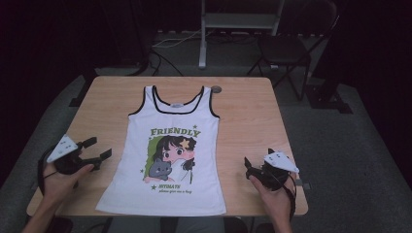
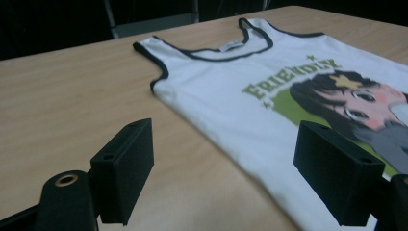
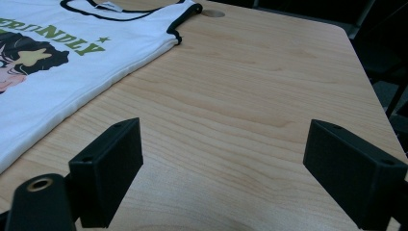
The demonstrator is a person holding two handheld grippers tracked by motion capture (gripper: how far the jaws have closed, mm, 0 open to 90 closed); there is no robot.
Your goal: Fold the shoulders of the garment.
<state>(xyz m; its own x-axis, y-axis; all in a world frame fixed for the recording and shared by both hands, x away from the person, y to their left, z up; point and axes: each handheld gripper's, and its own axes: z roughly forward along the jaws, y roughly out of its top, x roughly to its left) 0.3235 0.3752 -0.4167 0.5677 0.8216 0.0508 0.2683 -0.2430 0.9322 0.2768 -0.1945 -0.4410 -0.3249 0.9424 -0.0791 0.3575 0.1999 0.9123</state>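
High view: wooden worktop (image 1: 252,104) carries a white tank top (image 1: 167,155) flat at its centre, neckline toward 12 o'clock. Left gripper (image 1: 99,148) hovers at its 9 o'clock, right gripper (image 1: 248,167) at 3 o'clock; both gape wide, holding nothing.

A dim lab or studio: wooden table (image 1: 252,107), metal stand (image 1: 204,43), folding chair (image 1: 286,48), floor cables (image 1: 170,41).
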